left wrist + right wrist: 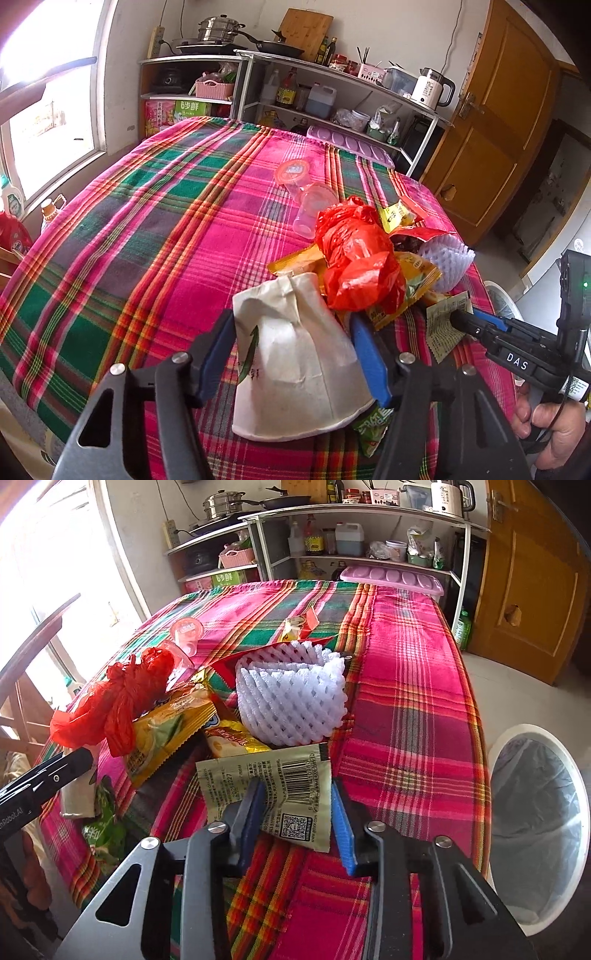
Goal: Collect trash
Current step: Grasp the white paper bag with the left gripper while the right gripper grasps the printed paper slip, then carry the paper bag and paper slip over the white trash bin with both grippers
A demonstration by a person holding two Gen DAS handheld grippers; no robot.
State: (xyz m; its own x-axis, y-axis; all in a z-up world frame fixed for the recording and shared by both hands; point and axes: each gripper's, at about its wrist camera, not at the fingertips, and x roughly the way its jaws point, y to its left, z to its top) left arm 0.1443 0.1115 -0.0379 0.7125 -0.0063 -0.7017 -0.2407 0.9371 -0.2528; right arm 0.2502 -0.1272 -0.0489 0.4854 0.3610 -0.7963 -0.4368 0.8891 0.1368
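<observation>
On the left, the left gripper [293,343] has its blue pads against both sides of a crushed white paper cup [291,362] lying on the plaid tablecloth [147,229]; the cup's walls look pinched in, so I judge it grasped but not yet lifted. Under the cup's rim lies a green wrapper [371,428].

In the middle sits the rest of the trash pile: a knotted red plastic bag [356,254], yellow snack wrappers [166,731], a white foam fruit net [291,698], and farther back clear plastic cups with an orange lid [295,171].

To the right, the right gripper [297,812] has its jaws drawn in around a pale green sachet with a barcode [273,790]. The pads meet its edges and the sachet bows up off the cloth, so it appears clamped.

At the far right, off the table edge, stands a white bin with a grey liner [535,812]. What shows of its inside looks empty. By my reading the collecting has barely begun: two pieces are in hand, nothing visibly binned, and the pile remains.

The sachet's path to the bin looks open. The cup must cross over the right gripper and the pile. Behind the table, kitchen shelves [332,92] hold a kettle, bottles and pots, well apart from the work.
</observation>
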